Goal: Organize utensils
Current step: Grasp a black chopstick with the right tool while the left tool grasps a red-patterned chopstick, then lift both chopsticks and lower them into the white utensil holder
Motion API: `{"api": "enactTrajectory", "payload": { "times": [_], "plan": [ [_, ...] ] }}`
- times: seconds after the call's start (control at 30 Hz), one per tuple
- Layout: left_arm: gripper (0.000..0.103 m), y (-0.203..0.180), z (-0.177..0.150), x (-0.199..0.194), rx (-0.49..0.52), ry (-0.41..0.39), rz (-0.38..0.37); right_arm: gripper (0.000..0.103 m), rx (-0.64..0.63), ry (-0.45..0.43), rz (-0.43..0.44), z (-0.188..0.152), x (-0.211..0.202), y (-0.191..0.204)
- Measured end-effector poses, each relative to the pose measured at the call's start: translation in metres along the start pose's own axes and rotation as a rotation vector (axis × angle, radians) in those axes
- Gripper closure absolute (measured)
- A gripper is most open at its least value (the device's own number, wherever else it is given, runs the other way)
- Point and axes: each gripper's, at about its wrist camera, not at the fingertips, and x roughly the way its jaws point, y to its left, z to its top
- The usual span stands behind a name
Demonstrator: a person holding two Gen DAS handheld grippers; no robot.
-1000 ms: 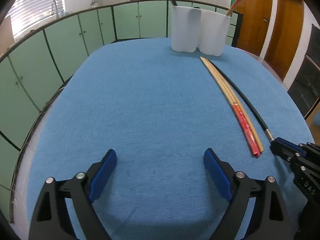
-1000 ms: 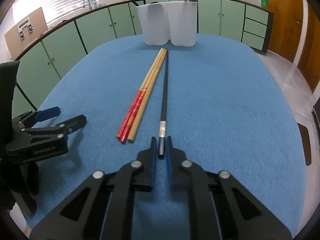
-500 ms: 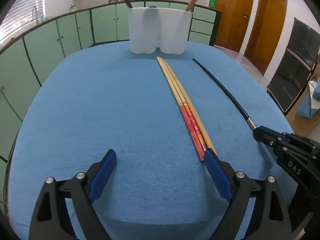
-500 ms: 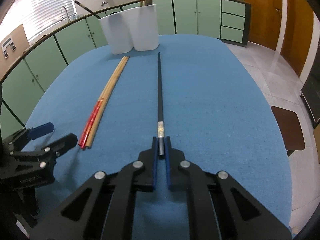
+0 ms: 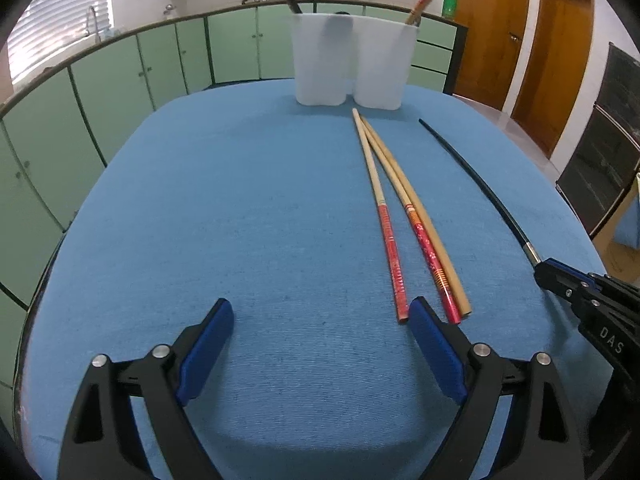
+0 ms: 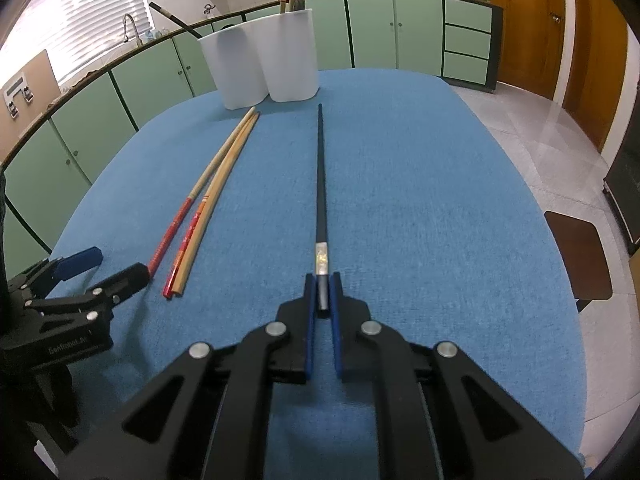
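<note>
My right gripper (image 6: 322, 280) is shut on the silver-banded end of a black chopstick (image 6: 320, 176), which points at the white two-part holder (image 6: 260, 68). The chopstick (image 5: 476, 184) and right gripper (image 5: 560, 280) also show in the left wrist view. Three wooden chopsticks with red handles (image 5: 400, 216) lie on the blue table; one is splayed apart from the other two. My left gripper (image 5: 320, 320) is open, its right finger touching the end of the splayed one. The holder (image 5: 352, 64) has a black and a red-tipped chopstick standing in it.
The blue tablecloth (image 5: 240, 208) covers a rounded table. Green kitchen cabinets (image 5: 120, 80) run behind it. A brown chair seat (image 6: 576, 252) stands off the table's right edge. Wooden doors (image 5: 496, 32) are at the far right.
My left gripper has swung right up to the wooden chopsticks, and one has splayed away from the others. My right gripper has carried the black chopstick right, away from them.
</note>
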Motion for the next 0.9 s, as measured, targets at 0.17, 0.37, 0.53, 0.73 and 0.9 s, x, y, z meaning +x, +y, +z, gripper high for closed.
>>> {"api": "enactTrajectory", "payload": {
  "times": [0.17,0.37,0.53,0.73,0.9],
  "plan": [
    [0.024,-0.005,0.001,0.001,0.020,-0.003,-0.024,0.091,-0.031,0.003,0.005,-0.002,-0.002,0.002],
    [0.065,-0.013,0.003,0.003,0.041,-0.015,-0.032,0.092,-0.020,0.006,0.031,-0.003,-0.002,-0.002],
    [0.097,-0.012,0.004,0.002,0.037,-0.021,-0.052,0.097,-0.013,0.002,0.035,-0.004,-0.004,-0.003],
    [0.097,-0.007,0.006,-0.015,0.028,-0.074,-0.037,0.097,-0.007,-0.029,0.050,-0.004,-0.014,-0.005],
    [0.097,-0.003,0.020,-0.048,0.048,-0.161,-0.024,0.097,-0.058,-0.090,0.020,0.003,-0.032,0.000]
  ]
}}
